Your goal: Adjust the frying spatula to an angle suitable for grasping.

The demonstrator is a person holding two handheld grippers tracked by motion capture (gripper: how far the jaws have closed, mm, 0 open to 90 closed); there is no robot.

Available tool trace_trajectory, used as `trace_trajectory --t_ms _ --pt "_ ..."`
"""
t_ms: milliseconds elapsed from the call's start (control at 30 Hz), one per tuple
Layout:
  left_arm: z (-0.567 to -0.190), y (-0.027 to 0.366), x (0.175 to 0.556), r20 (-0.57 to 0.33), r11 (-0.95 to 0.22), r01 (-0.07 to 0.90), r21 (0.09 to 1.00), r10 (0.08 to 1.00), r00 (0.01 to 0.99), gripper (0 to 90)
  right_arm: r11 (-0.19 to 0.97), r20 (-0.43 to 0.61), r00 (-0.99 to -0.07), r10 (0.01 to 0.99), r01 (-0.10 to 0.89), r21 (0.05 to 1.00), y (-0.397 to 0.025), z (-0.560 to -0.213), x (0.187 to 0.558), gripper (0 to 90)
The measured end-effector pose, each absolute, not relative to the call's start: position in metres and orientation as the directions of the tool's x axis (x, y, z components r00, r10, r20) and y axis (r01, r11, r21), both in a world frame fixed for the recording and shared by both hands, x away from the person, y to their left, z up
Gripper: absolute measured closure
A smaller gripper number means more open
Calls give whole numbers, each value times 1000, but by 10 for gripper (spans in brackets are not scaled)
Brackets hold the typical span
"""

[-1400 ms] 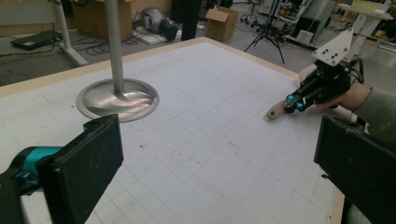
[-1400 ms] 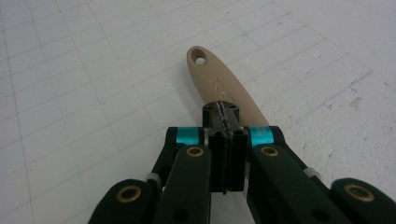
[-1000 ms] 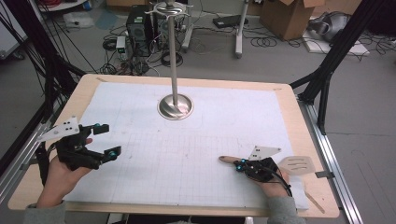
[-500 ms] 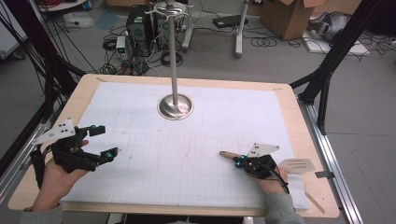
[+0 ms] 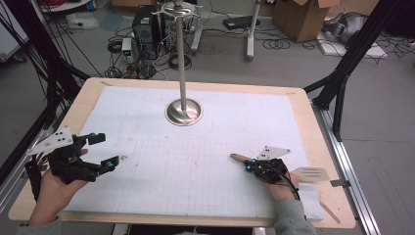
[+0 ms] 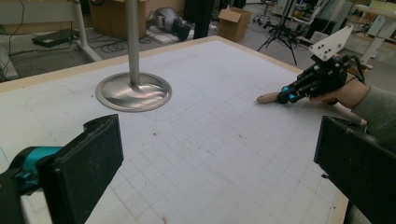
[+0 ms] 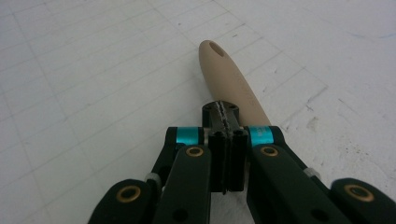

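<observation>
A: What is seen from the high view?
B: The left black two-jaw gripper [image 5: 102, 152] is held with jaws spread wide over the white gridded mat [image 5: 195, 161]. The right black gripper [image 5: 250, 165] is seen closed beside a beige wooden spatula handle [image 5: 240, 157]; the slotted blade [image 5: 309, 173] lies behind the hand. Compared with half a second ago, the right gripper is found slightly farther left, and the left one slightly higher.

A: And the left gripper view?
B: Its own jaws are parted, nothing between them. The round steel stand base [image 6: 133, 91] is seen ahead, the right gripper [image 6: 286, 95] far off.

A: The right gripper view?
B: The jaws are pressed together; the handle [image 7: 231, 79] lies just beyond, perhaps beneath, the tips. No grip can be told, and no writing can be read.
</observation>
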State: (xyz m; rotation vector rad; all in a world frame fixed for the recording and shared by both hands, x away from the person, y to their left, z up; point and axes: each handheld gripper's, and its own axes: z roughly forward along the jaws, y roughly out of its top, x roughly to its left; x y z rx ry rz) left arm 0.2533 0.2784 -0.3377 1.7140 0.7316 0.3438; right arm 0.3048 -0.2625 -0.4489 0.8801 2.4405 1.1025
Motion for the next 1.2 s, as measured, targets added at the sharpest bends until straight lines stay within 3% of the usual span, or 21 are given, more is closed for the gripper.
trace_trajectory --t_ms 1200 --pt "-341 293 237 -149 -118 302 946 671 727 18 437 -23 -667 744 460 773 -261 -451 332 900"
